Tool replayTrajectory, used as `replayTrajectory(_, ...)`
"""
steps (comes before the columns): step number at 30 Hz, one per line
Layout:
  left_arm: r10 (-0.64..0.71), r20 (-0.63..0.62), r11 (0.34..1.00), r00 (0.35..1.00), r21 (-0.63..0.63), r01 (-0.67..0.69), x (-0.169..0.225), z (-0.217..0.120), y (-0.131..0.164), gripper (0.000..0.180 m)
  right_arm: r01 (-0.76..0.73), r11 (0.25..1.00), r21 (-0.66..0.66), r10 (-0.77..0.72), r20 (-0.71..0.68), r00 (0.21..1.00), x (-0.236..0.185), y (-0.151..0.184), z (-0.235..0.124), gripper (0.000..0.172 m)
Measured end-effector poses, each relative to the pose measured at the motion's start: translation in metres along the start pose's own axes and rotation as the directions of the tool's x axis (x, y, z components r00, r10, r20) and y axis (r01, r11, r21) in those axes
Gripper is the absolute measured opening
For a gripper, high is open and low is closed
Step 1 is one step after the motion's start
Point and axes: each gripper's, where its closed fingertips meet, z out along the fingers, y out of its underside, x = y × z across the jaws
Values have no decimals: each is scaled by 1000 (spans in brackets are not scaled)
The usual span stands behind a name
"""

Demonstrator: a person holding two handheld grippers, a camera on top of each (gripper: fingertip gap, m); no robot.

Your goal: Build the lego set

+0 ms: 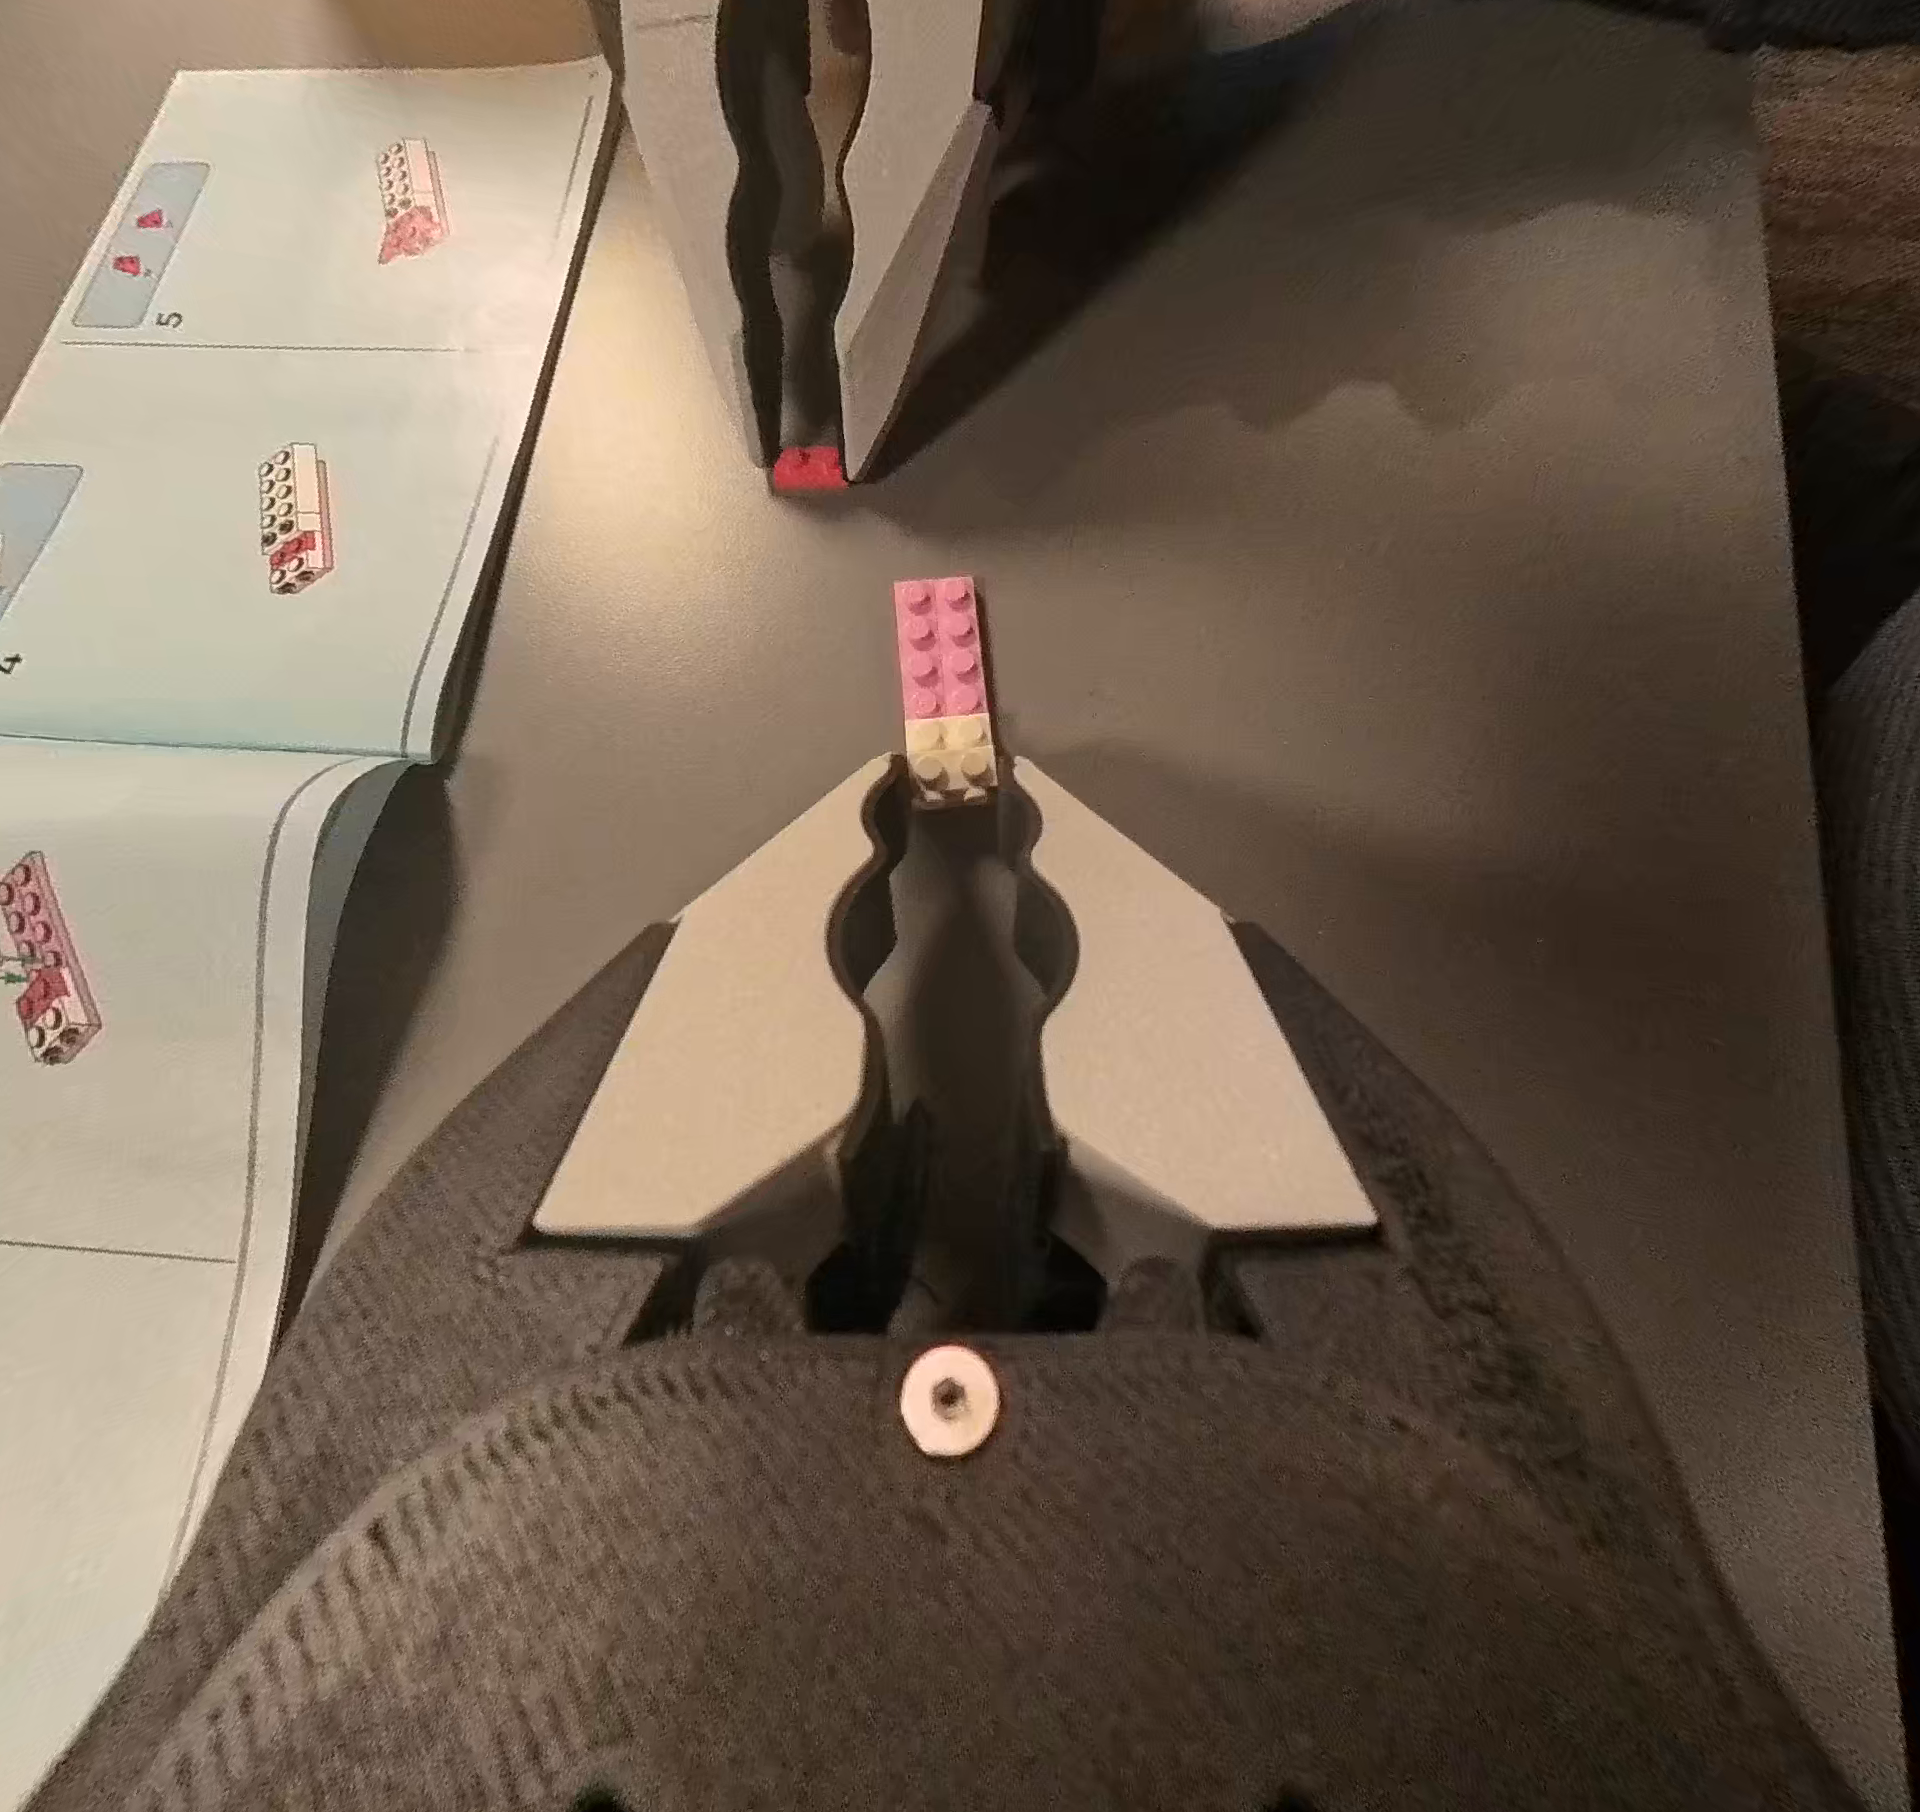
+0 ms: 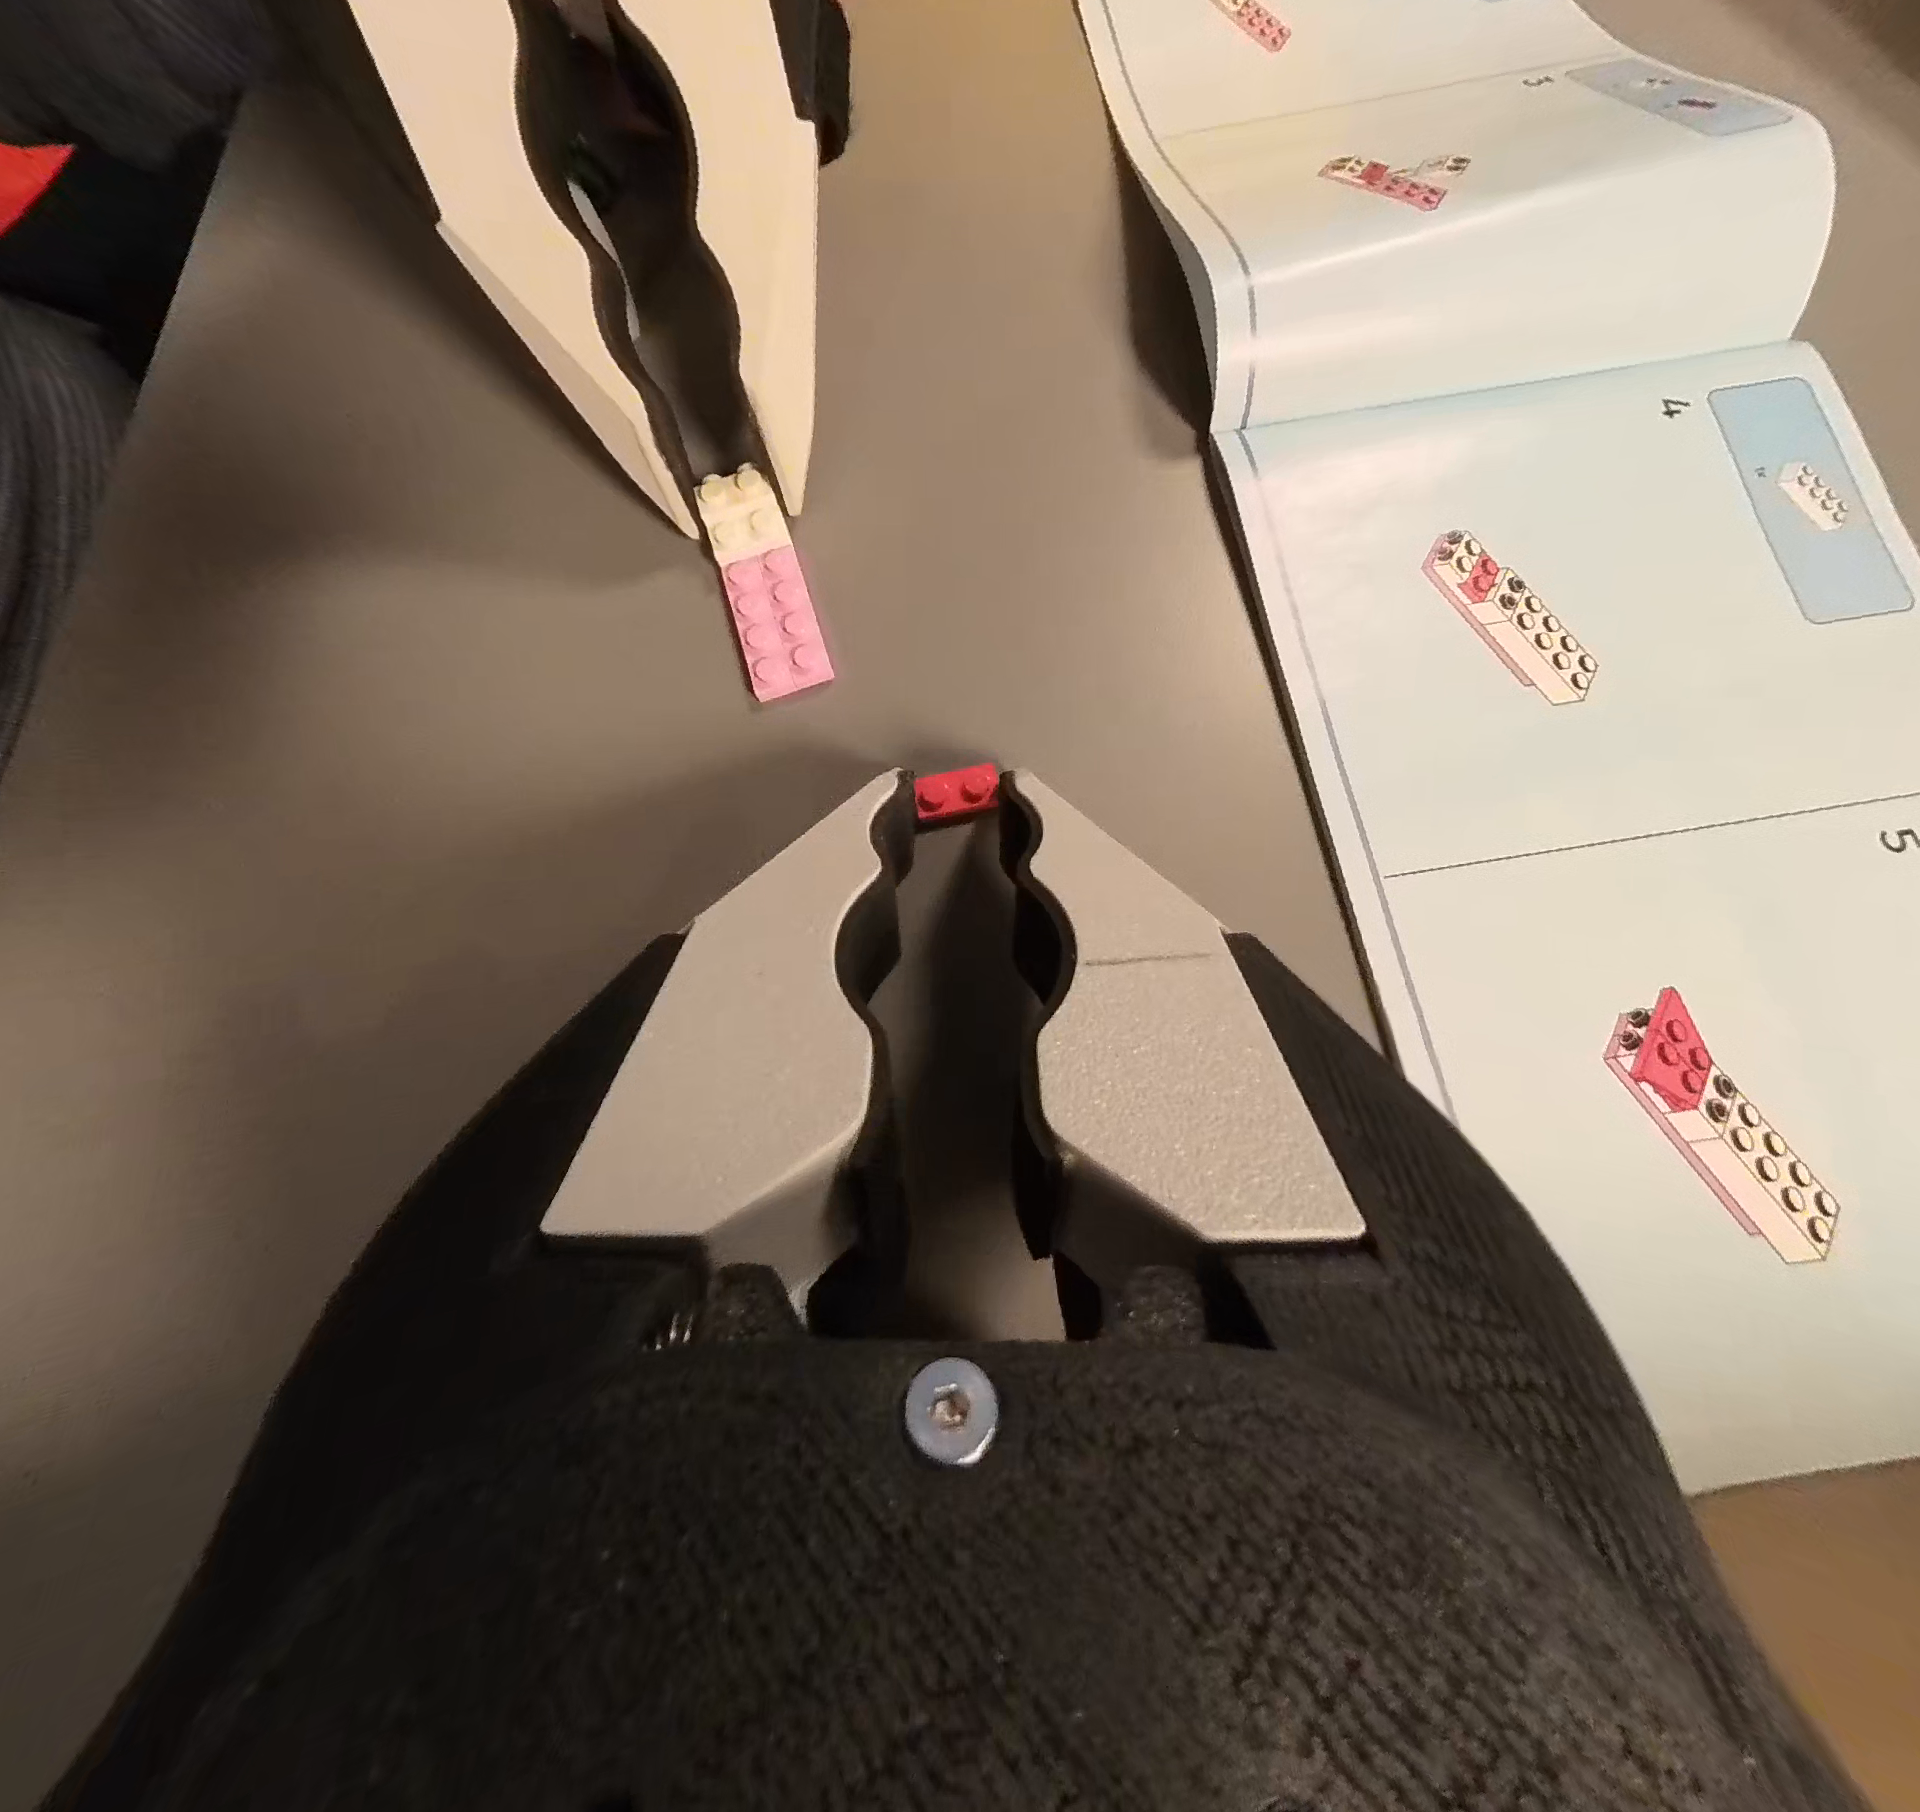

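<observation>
The left gripper is closed on the cream end of a long brick. The rest of the brick is pink and sticks out past the fingertips, low over the dark desk. The right gripper is closed on a small red brick, with a fingertip pressed on each side. The two grippers point at each other, tips near but apart. An open booklet with brick drawings lies beside them on the desk.

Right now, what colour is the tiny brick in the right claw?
Red, clearest in the right wrist view.
</observation>
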Motion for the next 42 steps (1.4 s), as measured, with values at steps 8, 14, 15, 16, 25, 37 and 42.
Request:
replayTrajectory(8,-13,48,1000,999,4,13,-7,0,0,31,44,996,75,-50,81,995,-34,-34,16,14)
replayTrajectory(14,5,27,1000,1000,2,-6,-3,1,-1,25,70,995,66,-75,68,995,-38,-36,23,14)
replayTrajectory(15,9,23,1000,1000,1,-9,-3,2,-1,22,71,995,69,-75,64,995,-37,-37,23,14)
replayTrajectory(16,8,25,1000,1000,0,-8,-3,2,-1,17,73,995,70,-78,62,995,-38,-37,23,14)
replayTrajectory(25,28,42,1000,999,4,-28,-3,2,-3,16,73,993,87,-78,51,996,-38,-40,23,14)
replayTrajectory(37,1,58,998,998,63,-4,-8,-3,-9,16,82,990,112,-84,13,996,-35,-45,20,14)
replayTrajectory(42,-11,56,996,998,85,6,-8,-6,-12,16,94,990,108,-95,1,996,-35,-46,20,13)
